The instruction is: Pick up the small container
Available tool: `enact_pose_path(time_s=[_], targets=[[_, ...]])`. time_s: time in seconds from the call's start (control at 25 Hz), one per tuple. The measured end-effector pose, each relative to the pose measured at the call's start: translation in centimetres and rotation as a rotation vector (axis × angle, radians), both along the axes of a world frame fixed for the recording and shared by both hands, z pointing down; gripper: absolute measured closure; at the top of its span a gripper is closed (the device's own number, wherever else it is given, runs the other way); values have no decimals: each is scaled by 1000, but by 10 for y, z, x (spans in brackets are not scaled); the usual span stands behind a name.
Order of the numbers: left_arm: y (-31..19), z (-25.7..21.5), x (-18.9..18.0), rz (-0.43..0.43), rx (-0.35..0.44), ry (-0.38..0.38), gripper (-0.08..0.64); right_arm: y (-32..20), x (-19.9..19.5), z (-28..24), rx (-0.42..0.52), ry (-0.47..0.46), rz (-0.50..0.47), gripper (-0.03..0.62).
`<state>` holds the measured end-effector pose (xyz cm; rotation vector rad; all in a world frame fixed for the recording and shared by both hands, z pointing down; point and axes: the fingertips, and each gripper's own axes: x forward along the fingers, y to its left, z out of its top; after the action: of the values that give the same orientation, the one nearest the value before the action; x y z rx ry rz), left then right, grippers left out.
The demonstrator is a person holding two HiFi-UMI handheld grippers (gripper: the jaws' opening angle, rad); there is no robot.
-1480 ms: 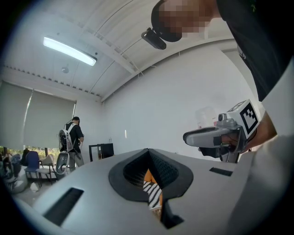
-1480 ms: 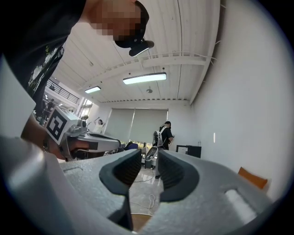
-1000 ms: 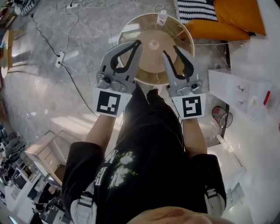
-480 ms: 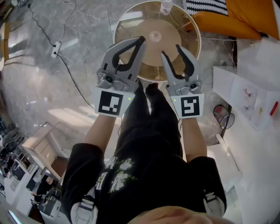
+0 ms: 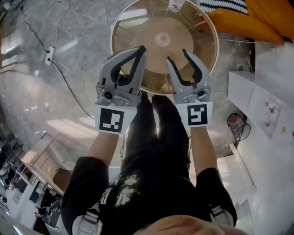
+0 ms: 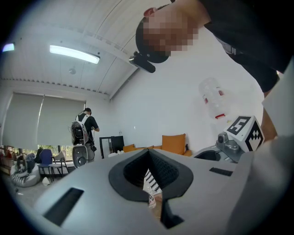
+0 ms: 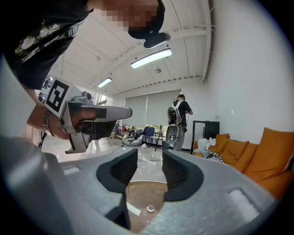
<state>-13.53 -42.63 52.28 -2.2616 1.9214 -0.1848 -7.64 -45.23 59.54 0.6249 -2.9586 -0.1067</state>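
Note:
The small container (image 5: 176, 5), a pale little pot, stands at the far rim of a round glass-topped table (image 5: 124, 27) in the head view. Both grippers hover over the table's near half, well short of it. My left gripper (image 5: 141, 49) is shut, its tips touching with nothing between them; in the left gripper view its jaws (image 6: 149, 152) meet at a point. My right gripper (image 5: 177, 55) is open and empty, and a clear gap between its pads (image 7: 149, 158) shows the brown tabletop (image 7: 142, 195) below.
A white unit (image 5: 264, 103) stands at the right, with orange cushions (image 5: 248, 18) beyond it. A cable and power strip (image 5: 48, 54) lie on the marble floor at the left. A person with a backpack (image 6: 85, 126) stands far across the room.
The table has come closer and fills more of the head view, with both grippers now further over it. The right jaws stand a little wider. The left jaws stayed shut.

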Motion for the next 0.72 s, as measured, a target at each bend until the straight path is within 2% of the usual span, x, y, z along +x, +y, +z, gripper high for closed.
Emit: enact_pose_path(time_s=[0.52,0.6,0.72], targets=[[-12,121,-6,26,-6,13,549,-5,-23,129,-27,66,-53,423],[-15,138,-13,25,-12,17,549,-9,-32,146,-33,68,-63,391],[-24,162,-22,24,-22,14,549,-18,-42,172,-42,74,-69,385]])
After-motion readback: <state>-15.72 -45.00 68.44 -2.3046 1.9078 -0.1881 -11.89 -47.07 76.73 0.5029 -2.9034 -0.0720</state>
